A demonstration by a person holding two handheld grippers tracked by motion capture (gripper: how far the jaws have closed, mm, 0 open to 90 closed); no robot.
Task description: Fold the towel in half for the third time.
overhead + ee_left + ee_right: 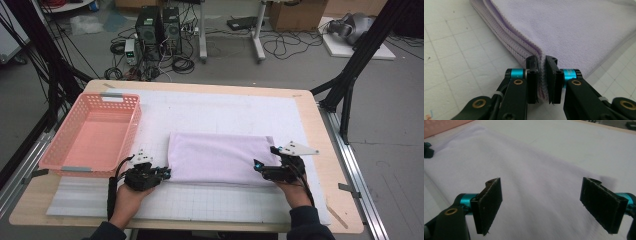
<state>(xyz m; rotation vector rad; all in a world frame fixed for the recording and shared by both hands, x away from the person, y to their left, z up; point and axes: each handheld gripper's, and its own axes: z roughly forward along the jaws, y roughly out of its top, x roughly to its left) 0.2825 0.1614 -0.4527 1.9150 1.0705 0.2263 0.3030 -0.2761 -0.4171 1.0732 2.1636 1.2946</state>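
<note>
A wooden table (320, 130) with rounded corners fills the middle of the high view, and a white gridded mat (210, 112) covers most of its top. Beyond the far edge lies a grey floor strewn with black cables, where two computer towers (159, 27) stand side by side, white desk legs rise near them and cardboard boxes sit at the back. Black frame struts slant down on both sides of the table.

On the mat's left part rests a pink plastic basket (127, 132) with perforated walls, its long side running away from the person. Just to its right, near the mat's front half, lies a folded lilac towel (220, 157), flat, with several hemmed layers stacked at its left edge. Nothing lies between basket and towel, and nothing sits on top of the cloth.

The left gripper (542, 82) is at the towel's near left corner; its jaws stand almost together, pinching the layered edge of the cloth between the pads. The right gripper (549, 205) hovers at the towel's near right corner with its jaws spread wide; the lilac cloth lies beneath and between them, and the pads do not press on it.
</note>
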